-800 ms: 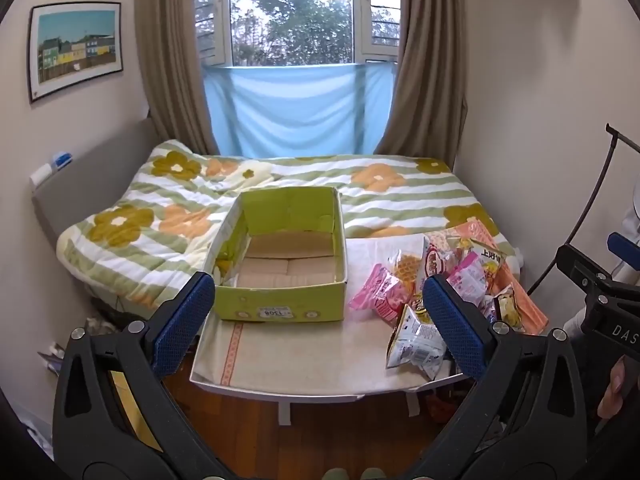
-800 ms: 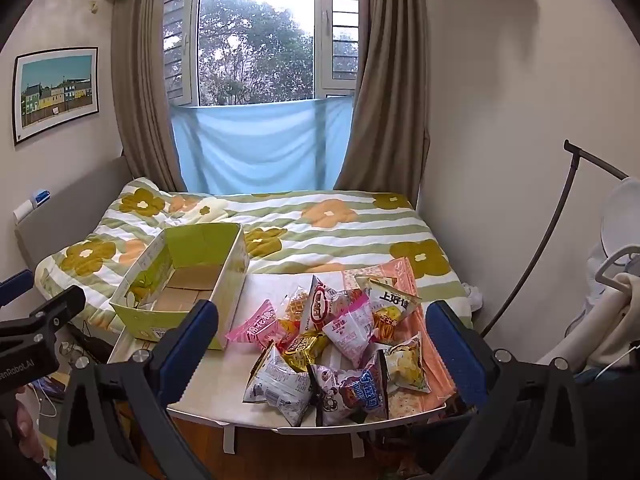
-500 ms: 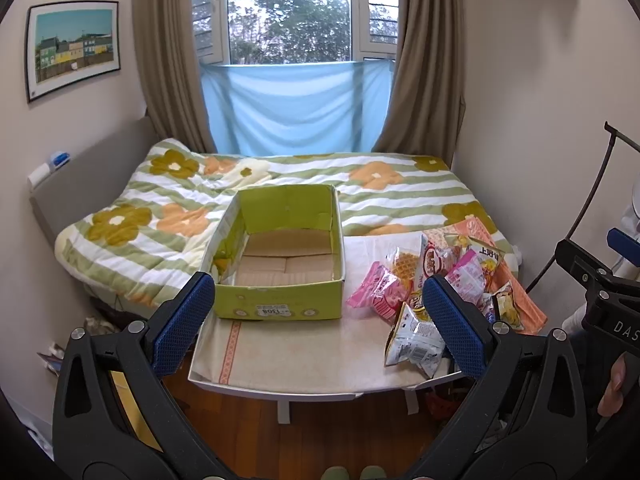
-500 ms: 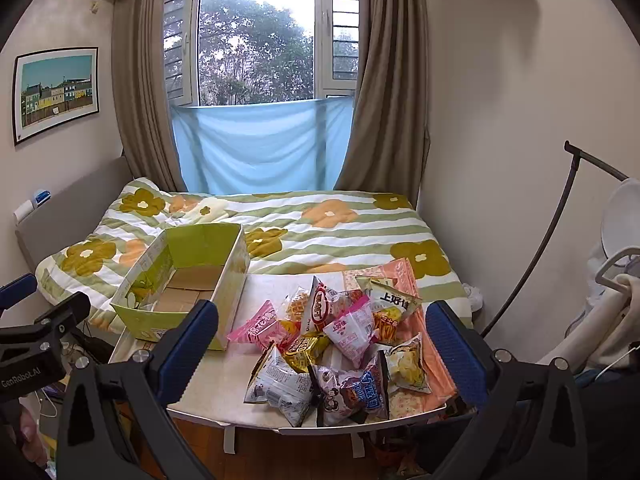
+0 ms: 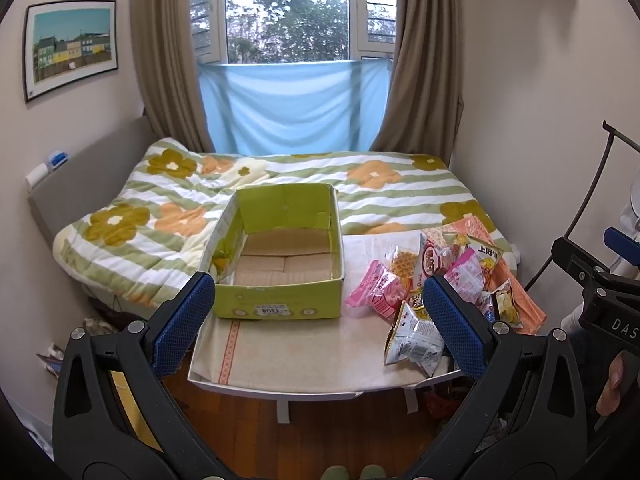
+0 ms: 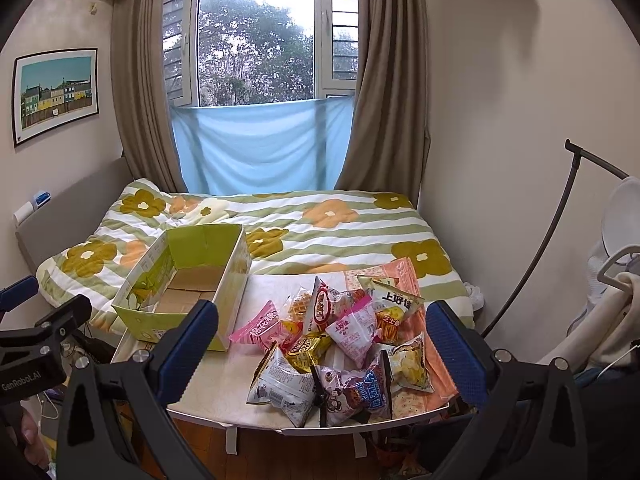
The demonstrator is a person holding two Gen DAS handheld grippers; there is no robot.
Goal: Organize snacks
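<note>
An open, empty green cardboard box [image 5: 280,264] [image 6: 192,280] stands on the left of a small white table [image 5: 304,352] [image 6: 224,384]. A pile of several snack bags [image 5: 432,284] [image 6: 340,336] lies on the table's right, with a pink bag [image 6: 264,328], a white-grey bag [image 6: 280,384] and a purple bag [image 6: 356,392] nearest. My left gripper [image 5: 320,320] is open and empty, held back from the table's front edge. My right gripper [image 6: 324,352] is open and empty, in front of the snack pile.
A bed with a flowered, striped quilt [image 5: 280,184] lies right behind the table. A wall [image 6: 500,120] and a dark stand [image 6: 560,216] are on the right. Wooden floor [image 5: 304,428] shows below the table.
Both grippers have moved slightly; the left one has come a little closer to the table. Both stay open and empty.
</note>
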